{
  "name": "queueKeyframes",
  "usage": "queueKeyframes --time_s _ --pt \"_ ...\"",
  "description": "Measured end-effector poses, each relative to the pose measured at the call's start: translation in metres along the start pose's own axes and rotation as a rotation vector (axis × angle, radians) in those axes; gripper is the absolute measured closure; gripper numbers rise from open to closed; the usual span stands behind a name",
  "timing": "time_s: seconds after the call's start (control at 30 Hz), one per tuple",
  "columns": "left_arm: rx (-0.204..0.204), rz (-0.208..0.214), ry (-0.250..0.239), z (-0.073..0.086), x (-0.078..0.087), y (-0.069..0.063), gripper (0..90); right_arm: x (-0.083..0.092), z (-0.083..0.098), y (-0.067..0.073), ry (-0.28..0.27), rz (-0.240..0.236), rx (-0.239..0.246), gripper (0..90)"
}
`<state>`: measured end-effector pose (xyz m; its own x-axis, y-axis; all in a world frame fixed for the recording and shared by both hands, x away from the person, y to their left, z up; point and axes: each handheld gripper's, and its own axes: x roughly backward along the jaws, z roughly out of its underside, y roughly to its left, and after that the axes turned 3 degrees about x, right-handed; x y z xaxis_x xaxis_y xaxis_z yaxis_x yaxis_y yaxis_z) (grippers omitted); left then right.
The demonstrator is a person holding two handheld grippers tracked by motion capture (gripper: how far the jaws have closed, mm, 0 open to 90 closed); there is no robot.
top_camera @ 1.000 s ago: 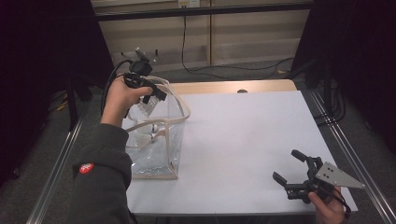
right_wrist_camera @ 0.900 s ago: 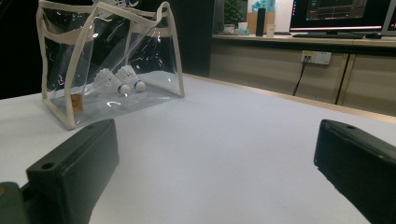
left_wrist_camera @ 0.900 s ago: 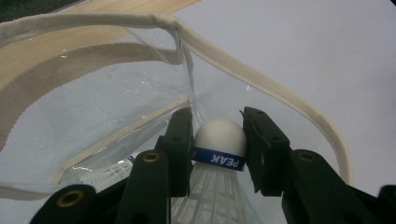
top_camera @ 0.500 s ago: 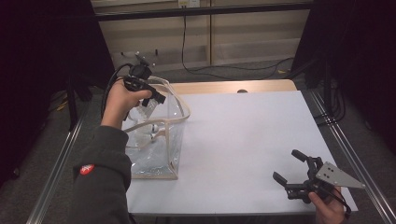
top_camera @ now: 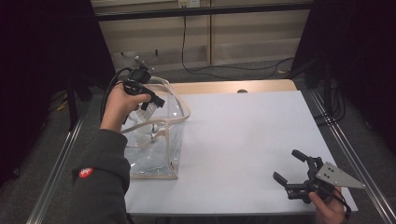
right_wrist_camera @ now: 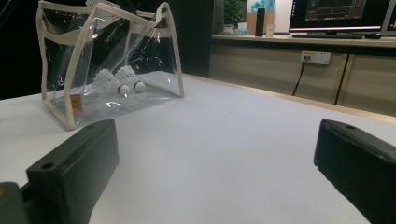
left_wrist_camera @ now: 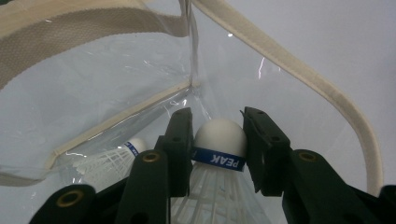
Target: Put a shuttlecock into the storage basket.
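My left gripper [left_wrist_camera: 212, 135] clamps its fingers on a shuttlecock [left_wrist_camera: 218, 140] above the clear bag's [top_camera: 156, 140] mouth. Released off-centre, I fear it catches the strap [left_wrist_camera: 299, 70] and tumbles onto the desk [top_camera: 243, 140]. My right gripper [top_camera: 292, 170] rests with fingers spread, empty.

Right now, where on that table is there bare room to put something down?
The white table is bare from the clear bag across to the right gripper at the near right corner. It is crowded inside the bag, where the left gripper holds a shuttlecock.
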<state>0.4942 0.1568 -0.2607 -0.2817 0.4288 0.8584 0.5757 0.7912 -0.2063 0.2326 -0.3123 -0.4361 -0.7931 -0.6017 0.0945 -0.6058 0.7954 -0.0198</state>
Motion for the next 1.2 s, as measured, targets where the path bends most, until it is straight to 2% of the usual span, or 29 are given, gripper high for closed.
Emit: queueKeyframes --time_s 0.03,0.27,0.43,0.6,0.7,0.93,1.2 --pt "0.001 -0.007 -0.002 0.001 0.000 0.000 64.0 0.000 0.000 0.000 0.001 0.000 -0.002 0.0" --pt "0.021 0.020 -0.013 0.004 0.000 0.002 61.7 0.000 0.000 0.000 0.002 0.000 -0.001 0.0" --pt "0.015 0.030 0.002 0.005 -0.002 0.000 61.0 -0.001 0.000 0.001 0.004 0.003 -0.001 0.0" --pt "0.005 0.035 -0.006 0.005 0.000 -0.002 59.3 0.000 0.001 -0.001 0.007 0.003 0.001 0.0" --pt "0.012 0.042 -0.019 0.006 0.002 -0.003 56.2 0.000 0.000 0.000 0.004 0.004 -0.002 0.0" --pt "0.020 0.086 -0.059 0.007 0.011 -0.010 51.1 0.000 0.000 0.000 0.001 0.006 -0.001 0.0" --pt "-0.016 0.159 -0.078 0.008 0.018 -0.023 39.6 0.000 0.000 0.001 0.006 0.004 0.001 0.0"
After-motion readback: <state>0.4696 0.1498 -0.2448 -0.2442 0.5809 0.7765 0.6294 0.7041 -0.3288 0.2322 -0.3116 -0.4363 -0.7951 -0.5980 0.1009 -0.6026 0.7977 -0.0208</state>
